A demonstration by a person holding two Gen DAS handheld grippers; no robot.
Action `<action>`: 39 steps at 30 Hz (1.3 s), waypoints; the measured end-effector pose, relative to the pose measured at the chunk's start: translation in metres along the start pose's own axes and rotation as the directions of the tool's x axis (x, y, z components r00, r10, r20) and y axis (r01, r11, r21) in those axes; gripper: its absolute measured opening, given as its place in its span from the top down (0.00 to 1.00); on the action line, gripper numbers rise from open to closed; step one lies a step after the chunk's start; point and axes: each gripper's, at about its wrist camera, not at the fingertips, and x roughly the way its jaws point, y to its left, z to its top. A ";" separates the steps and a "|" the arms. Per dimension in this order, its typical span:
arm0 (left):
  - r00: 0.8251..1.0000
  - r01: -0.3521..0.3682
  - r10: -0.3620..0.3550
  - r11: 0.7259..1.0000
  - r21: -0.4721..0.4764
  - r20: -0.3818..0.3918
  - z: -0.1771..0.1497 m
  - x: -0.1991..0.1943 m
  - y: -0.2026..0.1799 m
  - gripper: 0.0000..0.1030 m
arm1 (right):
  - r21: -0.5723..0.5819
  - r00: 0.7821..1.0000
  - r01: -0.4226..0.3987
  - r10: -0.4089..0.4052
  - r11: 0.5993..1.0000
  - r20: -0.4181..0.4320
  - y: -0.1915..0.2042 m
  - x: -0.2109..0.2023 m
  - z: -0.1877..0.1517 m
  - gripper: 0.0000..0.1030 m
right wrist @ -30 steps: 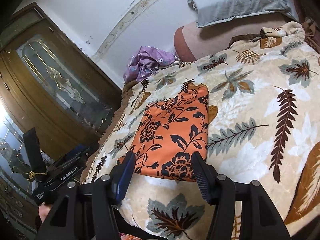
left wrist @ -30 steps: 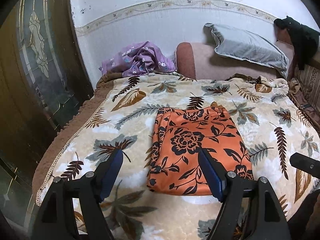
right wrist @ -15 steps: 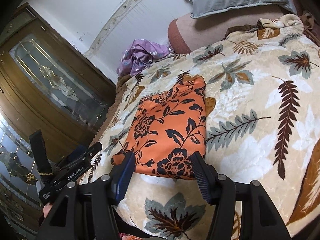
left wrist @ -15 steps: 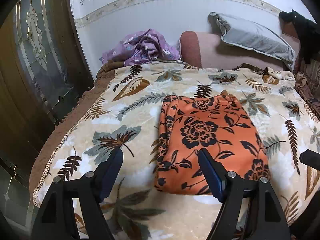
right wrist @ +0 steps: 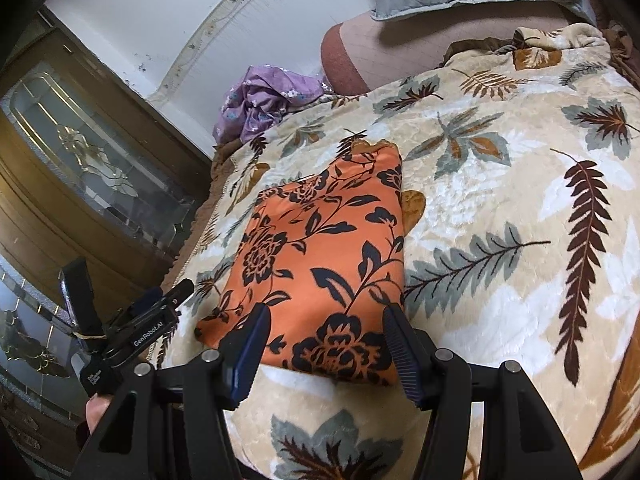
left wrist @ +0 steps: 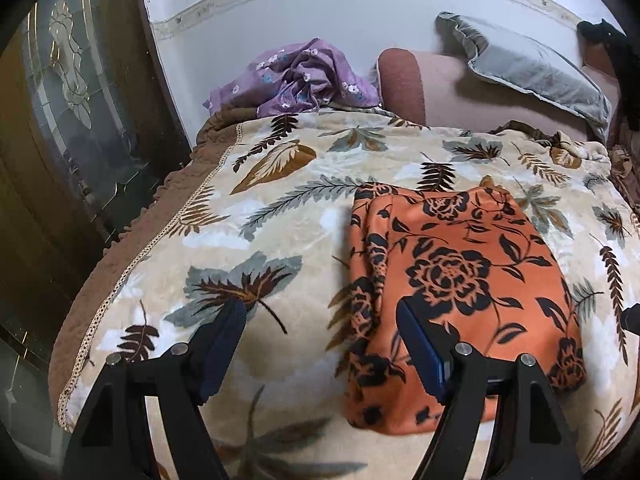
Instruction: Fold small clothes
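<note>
Orange floral garment (right wrist: 320, 264) lies part-folded on the leaf-print blanket (right wrist: 500, 300) of the bed, near edge just ahead of the right claw (right wrist: 324, 344), which is released and empty. Left claw (left wrist: 320, 344), also released, straddles its left edge. Risk: slick cloth on plush pile, a pinch could snag the blanket or catch one layer only, undoing the fold. Purple clothes (left wrist: 296, 80) lie far beyond

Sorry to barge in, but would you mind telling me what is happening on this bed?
A person is folding small clothes with handheld tongs. An orange floral garment lies folded flat on the leaf-print blanket. The left tongs and right tongs hover open at its near edge, gripping nothing. A crumpled purple garment waits by the wall.
</note>
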 end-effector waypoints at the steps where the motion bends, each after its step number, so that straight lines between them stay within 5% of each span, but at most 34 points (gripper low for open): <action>1: 1.000 -0.001 0.001 1.000 0.001 -0.002 0.001 0.004 0.001 0.24 | 0.001 1.000 0.004 -0.004 1.000 -0.001 0.000 0.003 0.002 0.40; 19: 0.999 0.024 -0.024 1.000 -0.015 -0.027 0.002 0.029 0.005 0.24 | 0.004 0.999 0.031 -0.031 0.999 -0.030 0.004 0.030 0.010 0.40; 39: 0.995 0.039 -0.038 0.999 0.011 -0.092 0.005 0.056 0.001 0.24 | 0.114 0.999 0.025 -0.020 0.993 -0.044 -0.035 0.054 0.039 0.40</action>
